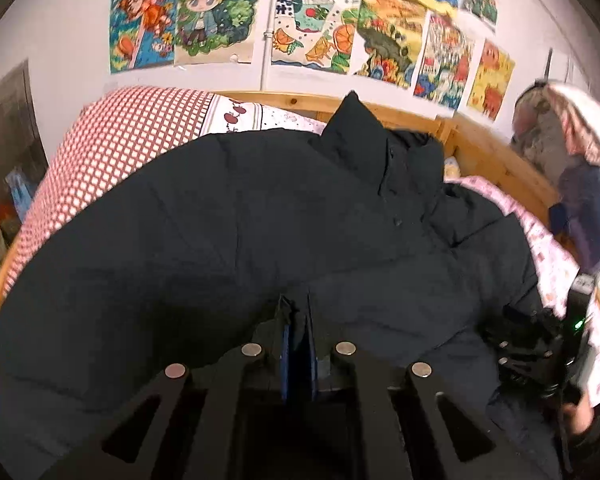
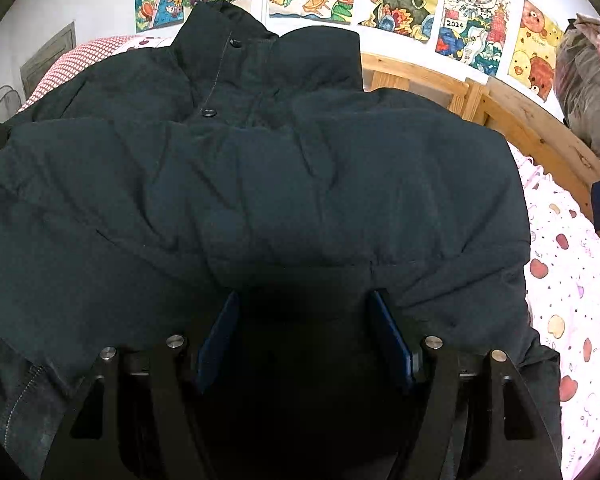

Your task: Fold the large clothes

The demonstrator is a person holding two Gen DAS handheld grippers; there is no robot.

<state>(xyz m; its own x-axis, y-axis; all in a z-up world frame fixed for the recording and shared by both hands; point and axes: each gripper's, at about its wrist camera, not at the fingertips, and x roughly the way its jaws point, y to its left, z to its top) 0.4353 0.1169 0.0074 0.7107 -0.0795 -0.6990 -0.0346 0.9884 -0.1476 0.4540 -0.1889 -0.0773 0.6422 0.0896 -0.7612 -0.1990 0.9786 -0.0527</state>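
On a child's bed, the left gripper (image 1: pixel 298 320) pinches a black padded coat (image 2: pixel 260 184) mid-fold while the right gripper (image 2: pixel 304 320) gapes, likely needing a fresh hold on the hem.

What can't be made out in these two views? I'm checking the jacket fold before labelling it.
- Sleeves and hem of the black jacket: cut off by the lower edges and hidden behind both grippers' frames, both views.
- Whether the left gripper pinches fabric: dark on dark, left wrist view.
- Right gripper in the left wrist view: blurred at the edge.
- Bedsheet under the jacket: covered.
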